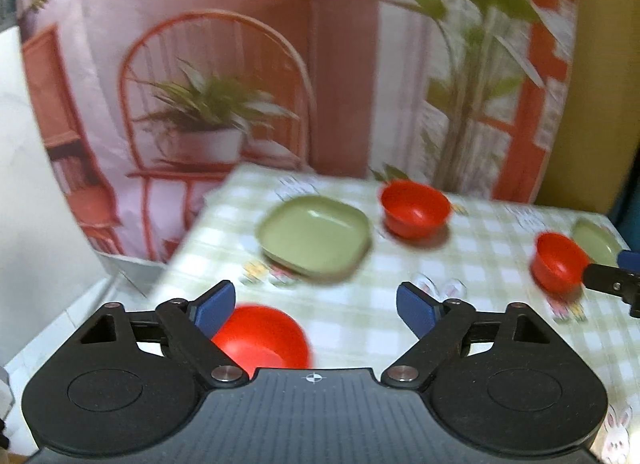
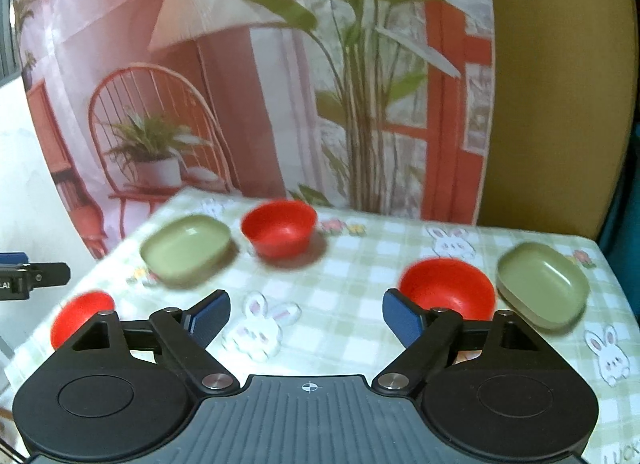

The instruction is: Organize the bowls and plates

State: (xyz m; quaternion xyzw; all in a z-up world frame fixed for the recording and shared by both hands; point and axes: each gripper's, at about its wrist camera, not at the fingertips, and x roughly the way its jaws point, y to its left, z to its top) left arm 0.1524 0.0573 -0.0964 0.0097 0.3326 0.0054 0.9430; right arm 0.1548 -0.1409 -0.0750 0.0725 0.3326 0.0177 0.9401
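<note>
Checked tablecloth carries everything: two green plates and three red bowls, all standing apart, none stacked.

Left green plate lies ahead of the left gripper, past its tips. Near-left red bowl sits just under that gripper's left finger.

Right gripper: right red bowl just behind its right finger, right green plate beyond, seen whole only here.

Both grippers' jaws spread wide, nothing between. Likely each hand takes its nearest bowl.
</note>
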